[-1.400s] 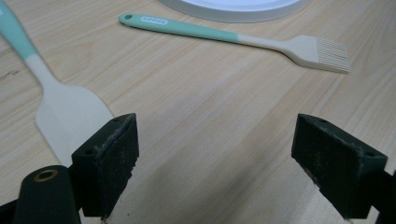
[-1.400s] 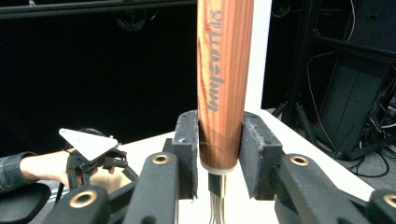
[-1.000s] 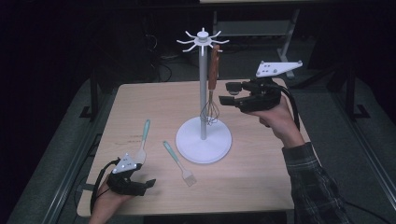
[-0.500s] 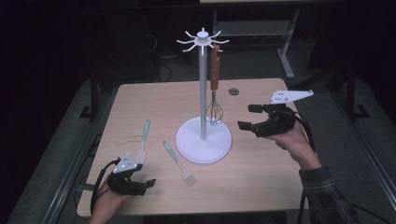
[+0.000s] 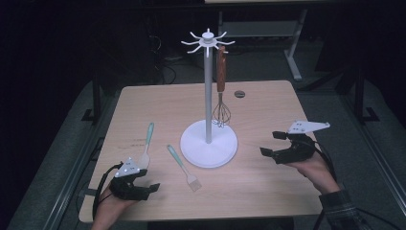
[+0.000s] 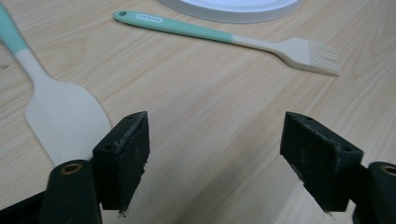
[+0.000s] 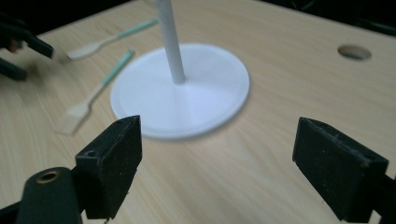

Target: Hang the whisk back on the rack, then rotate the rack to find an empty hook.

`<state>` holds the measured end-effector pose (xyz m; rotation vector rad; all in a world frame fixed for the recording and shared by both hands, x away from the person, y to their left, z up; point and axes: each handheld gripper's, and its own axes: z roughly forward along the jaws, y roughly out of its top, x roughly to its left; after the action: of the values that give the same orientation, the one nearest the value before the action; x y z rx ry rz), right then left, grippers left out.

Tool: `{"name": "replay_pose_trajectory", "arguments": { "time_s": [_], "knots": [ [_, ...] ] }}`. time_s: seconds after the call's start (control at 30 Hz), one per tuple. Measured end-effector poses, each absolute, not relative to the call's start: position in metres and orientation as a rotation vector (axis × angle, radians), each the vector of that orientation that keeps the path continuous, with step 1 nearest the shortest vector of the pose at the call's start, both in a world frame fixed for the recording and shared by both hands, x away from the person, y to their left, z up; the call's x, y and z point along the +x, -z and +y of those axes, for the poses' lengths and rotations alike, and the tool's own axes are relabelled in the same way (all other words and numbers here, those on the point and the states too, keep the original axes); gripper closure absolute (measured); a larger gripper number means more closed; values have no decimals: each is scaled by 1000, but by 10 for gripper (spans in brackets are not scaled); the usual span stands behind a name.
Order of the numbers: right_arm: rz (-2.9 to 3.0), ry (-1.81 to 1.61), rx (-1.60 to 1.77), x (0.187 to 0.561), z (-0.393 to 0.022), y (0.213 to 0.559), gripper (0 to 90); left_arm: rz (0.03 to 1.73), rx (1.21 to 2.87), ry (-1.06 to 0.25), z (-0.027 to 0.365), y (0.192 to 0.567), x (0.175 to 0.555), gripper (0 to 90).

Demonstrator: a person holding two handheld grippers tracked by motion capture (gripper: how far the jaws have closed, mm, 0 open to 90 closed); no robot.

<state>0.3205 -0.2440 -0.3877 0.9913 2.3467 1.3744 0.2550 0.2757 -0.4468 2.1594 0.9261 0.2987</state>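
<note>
A white utensil stand [image 5: 208,143] rises mid-table, and a wooden-handled whisk [image 5: 220,103] hangs from one of its top hooks. Left of its base lie a teal-handled spatula [image 5: 145,148] and a teal-handled brush [image 5: 184,167]. My left gripper [image 5: 149,180] rests near the front left corner, open; its jaws have just been closing a little with nothing between them. The spatula blade [image 6: 60,121] lies beside its left jaw. My right gripper [image 5: 269,143] hovers low, right of the stand base [image 7: 182,93]. Its jaws have just been opening and hold nothing.
The wooden table [image 5: 268,191] has a round cable hole [image 5: 239,94] behind the stand. Dark floor and table legs surround it. Bare wood lies between my right gripper and the stand base.
My right gripper has come down from beside the hanging whisk's handle to low over the table, right of the stand. The whisk stays on its hook. The left hand has not moved.
</note>
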Motion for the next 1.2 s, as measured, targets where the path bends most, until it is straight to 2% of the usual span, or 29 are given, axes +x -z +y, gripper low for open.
{"name": "replay_pose_trajectory", "arguments": {
  "time_s": [0.23,0.4,0.67,1.2],
  "knots": [
    [2367,-1299,1067,309,-251,416,136,928,2085,-193,276,440,255,436],
    [2383,-1273,1089,304,-250,431,135,933,2030,-134,275,428,258,622],
    [2356,-1226,1151,293,-249,447,138,912,2047,-142,264,402,264,895],
    [2356,-1170,1180,289,-254,460,135,796,2056,-142,229,306,300,898]
  ]
}}
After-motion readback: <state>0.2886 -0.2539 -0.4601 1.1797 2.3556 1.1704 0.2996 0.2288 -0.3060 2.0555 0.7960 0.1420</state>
